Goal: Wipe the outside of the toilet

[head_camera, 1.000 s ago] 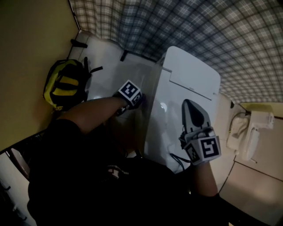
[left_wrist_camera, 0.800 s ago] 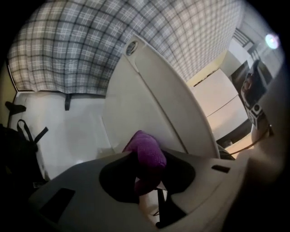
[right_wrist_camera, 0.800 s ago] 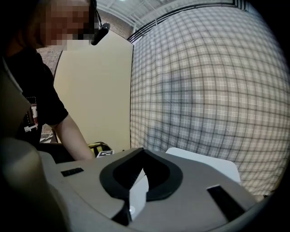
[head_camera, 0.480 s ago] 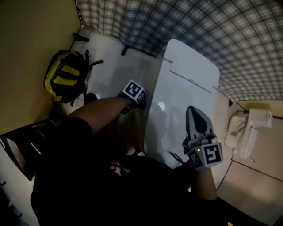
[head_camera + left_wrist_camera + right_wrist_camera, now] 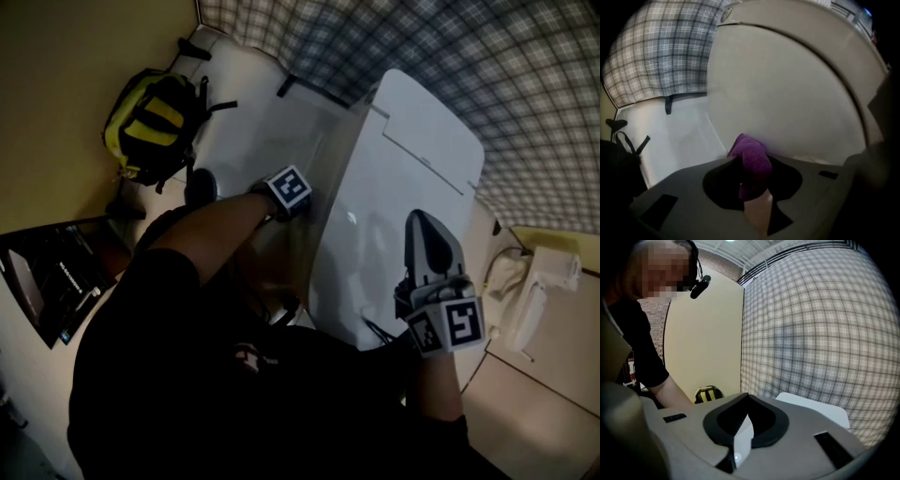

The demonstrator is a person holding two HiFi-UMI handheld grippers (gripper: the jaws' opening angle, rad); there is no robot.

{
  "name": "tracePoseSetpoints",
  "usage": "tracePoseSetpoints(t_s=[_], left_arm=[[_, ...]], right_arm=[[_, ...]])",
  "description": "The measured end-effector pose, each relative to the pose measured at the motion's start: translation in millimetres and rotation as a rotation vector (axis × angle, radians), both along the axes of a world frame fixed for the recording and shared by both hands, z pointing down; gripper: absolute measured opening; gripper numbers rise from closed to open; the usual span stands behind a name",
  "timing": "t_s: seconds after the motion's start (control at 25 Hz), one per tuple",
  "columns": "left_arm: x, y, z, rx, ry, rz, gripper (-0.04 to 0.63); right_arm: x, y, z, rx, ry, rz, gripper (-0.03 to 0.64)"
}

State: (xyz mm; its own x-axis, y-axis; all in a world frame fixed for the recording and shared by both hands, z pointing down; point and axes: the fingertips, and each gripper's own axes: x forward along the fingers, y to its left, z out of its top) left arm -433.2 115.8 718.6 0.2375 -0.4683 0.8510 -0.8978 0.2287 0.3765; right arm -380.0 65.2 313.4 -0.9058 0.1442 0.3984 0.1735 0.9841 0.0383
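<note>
The white toilet point(image 5: 398, 178) fills the middle of the head view, its lid down. My left gripper point(image 5: 296, 201) is down at the toilet's left side, shut on a purple cloth point(image 5: 752, 161). In the left gripper view the cloth presses against the curved outer wall of the toilet point(image 5: 787, 93). My right gripper point(image 5: 421, 225) hovers over the front right of the lid, its jaws closed to a point with nothing in them. The right gripper view looks over the right gripper point(image 5: 740, 427) towards the lid point(image 5: 813, 409).
A yellow and black backpack point(image 5: 155, 117) lies on the white floor point(image 5: 234, 103) left of the toilet. A plaid wall point(image 5: 450, 56) runs behind it. A white fixture point(image 5: 530, 286) stands at the right. A beige wall point(image 5: 56, 103) closes off the left side.
The head view has swung, so everything sits a little further right. My left gripper has stayed on the toilet's side with the cloth, shifting only slightly. The right gripper has hardly moved.
</note>
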Motion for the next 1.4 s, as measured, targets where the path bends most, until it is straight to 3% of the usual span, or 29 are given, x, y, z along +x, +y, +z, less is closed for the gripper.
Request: tracePoseSetpoints(t_s=[0.16, 0.28, 0.4, 0.6, 0.72, 0.92, 1.12, 1.4], left_arm=[[26, 18, -64, 0.095, 0.139, -0.071, 0.095], [55, 25, -112, 0.167, 0.199, -0.097, 0.095], [71, 22, -108, 0.170, 0.190, -0.129, 0.095], [56, 12, -53, 0.109, 0.128, -0.232, 0.094], [47, 10, -35, 0.078, 0.062, -0.180, 0.094], [46, 9, -28, 0.057, 0.027, -0.097, 0.095], [77, 27, -26, 0.011, 0.062, -0.038, 0.095], [127, 52, -58, 0.069, 0.173, -0.057, 0.095]], right_arm=[[20, 17, -16, -0.051, -0.068, -0.039, -0.009], [43, 27, -27, -0.054, -0.094, -0.060, -0.009], [66, 31, -32, -0.047, -0.100, -0.049, -0.009], [92, 27, -37, -0.020, -0.093, 0.006, -0.009], [99, 19, -39, -0.016, -0.098, 0.037, -0.009], [101, 10, -41, -0.021, -0.102, 0.066, -0.009], [105, 4, -45, -0.035, -0.116, 0.065, -0.009], [122, 18, -47, -0.058, -0.147, 0.041, -0.009]])
